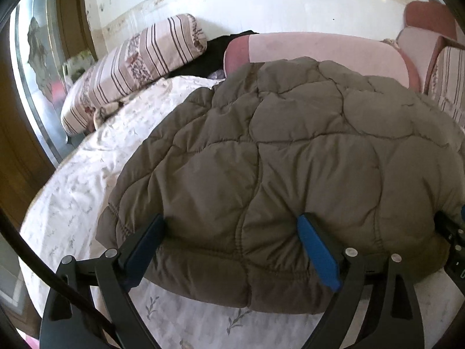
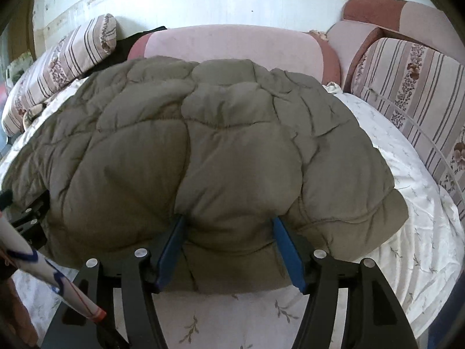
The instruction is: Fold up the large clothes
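- Where the left tongs (image 1: 232, 224) reach the near hem of the quilted jacket (image 1: 290, 151), their blue fingers (image 1: 318, 251) stand wide apart with a broad stretch of hem between them; whether the pads press the fabric, I cannot tell.
- Over at the right tongs (image 2: 228, 222), the fingers (image 2: 171, 250) stand apart on either side of a puffed bulge of the same hem, touching it on both sides, though a firm clamp is not certain.
- Both tongs sit along the jacket's near edge, the left toward one end, the right toward the other.
- Olive-brown and padded, the jacket lies spread on the bed sheet (image 2: 407, 232), white with small leaf sprigs.
- Its long axis runs across the bed, side to side; the near hem faces the tongs and the far edge points to the pink headboard cushion (image 2: 232, 43).
- Striped floral pillows (image 1: 139, 67) lie at both far corners, well apart from the jacket's hem.
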`<state>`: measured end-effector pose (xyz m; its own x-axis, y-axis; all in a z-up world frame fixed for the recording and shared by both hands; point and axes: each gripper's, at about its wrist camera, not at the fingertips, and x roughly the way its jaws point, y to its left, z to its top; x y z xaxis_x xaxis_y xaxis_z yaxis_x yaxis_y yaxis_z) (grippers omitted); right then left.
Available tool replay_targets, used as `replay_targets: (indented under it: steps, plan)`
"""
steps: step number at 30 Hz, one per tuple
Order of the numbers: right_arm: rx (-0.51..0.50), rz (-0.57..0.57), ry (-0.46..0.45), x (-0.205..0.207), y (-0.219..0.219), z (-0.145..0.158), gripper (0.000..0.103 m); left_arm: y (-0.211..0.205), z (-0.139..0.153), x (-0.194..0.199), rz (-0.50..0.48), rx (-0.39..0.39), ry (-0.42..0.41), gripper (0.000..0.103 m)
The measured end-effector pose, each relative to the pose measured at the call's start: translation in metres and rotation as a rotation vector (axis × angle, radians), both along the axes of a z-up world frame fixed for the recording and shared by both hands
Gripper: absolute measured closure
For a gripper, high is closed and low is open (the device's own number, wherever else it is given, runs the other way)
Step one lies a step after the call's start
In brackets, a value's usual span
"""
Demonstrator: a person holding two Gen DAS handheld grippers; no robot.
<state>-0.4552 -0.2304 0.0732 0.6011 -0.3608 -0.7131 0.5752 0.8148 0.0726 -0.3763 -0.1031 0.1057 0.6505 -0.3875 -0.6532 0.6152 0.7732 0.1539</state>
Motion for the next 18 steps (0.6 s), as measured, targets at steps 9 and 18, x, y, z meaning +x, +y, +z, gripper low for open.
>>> replay_targets:
  steps: [9,18]
  plan:
    - [0.004,-0.013,-0.017,-0.008,0.002,0.005,0.034,0.013,0.006,0.003,0.026,-0.050,0.048,0.010]
    - [-0.012,0.001,-0.069,-0.050,0.020,0.020,0.034,0.036,0.011,-0.012,0.027,-0.064,0.047,0.010]
